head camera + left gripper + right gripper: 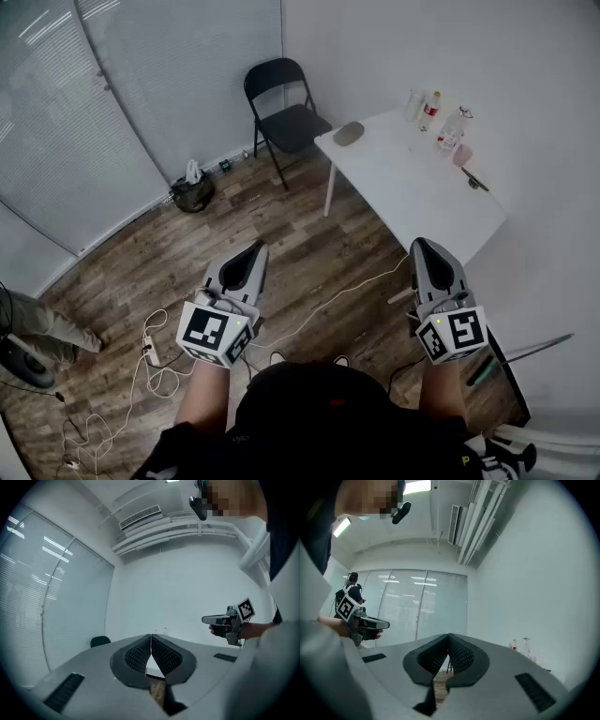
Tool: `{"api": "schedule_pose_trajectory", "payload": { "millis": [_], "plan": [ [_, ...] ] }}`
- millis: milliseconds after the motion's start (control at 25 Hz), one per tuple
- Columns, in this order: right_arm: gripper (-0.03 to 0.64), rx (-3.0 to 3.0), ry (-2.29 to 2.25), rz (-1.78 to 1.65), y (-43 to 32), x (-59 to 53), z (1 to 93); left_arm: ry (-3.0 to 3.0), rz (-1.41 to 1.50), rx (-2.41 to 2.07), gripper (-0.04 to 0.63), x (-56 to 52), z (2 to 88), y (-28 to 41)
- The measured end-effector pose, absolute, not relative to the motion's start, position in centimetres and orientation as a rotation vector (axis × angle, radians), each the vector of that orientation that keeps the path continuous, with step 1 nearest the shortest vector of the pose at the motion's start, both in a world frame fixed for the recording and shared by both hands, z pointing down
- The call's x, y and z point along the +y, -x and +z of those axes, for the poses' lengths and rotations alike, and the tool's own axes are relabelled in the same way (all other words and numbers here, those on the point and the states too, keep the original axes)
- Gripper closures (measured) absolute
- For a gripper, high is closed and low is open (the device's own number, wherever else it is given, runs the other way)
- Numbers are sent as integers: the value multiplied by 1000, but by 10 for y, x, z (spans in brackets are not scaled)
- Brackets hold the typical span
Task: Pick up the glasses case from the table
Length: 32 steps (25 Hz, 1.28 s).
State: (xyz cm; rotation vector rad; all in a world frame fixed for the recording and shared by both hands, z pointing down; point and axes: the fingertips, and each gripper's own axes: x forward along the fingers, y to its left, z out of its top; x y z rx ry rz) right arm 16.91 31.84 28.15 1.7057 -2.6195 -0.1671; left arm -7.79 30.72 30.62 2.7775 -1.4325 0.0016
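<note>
Two grippers are held out level over the wooden floor [178, 248], one in each of the person's hands. The left gripper [253, 249] has its jaws pressed together with nothing in them. The right gripper [421, 246] is closed up and empty too. The glasses case [349, 133] lies on the white table [412, 192], near the corner by the black chair [284, 108], well away from both grippers. Some bottles [429, 111] stand further along the table.
</note>
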Motion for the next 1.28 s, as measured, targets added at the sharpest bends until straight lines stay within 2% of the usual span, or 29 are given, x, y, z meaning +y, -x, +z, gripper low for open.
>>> {"api": "schedule_pose_trajectory", "payload": {
  "millis": [720, 1280],
  "plan": [
    [595, -2663, -1734, -93, -168, 312, 286, -2799, 47, -1377, 572, 309, 314, 74],
    [595, -2632, -1702, -105, -107, 294, 302, -2762, 41, -1373, 572, 294, 330, 134]
  ]
}}
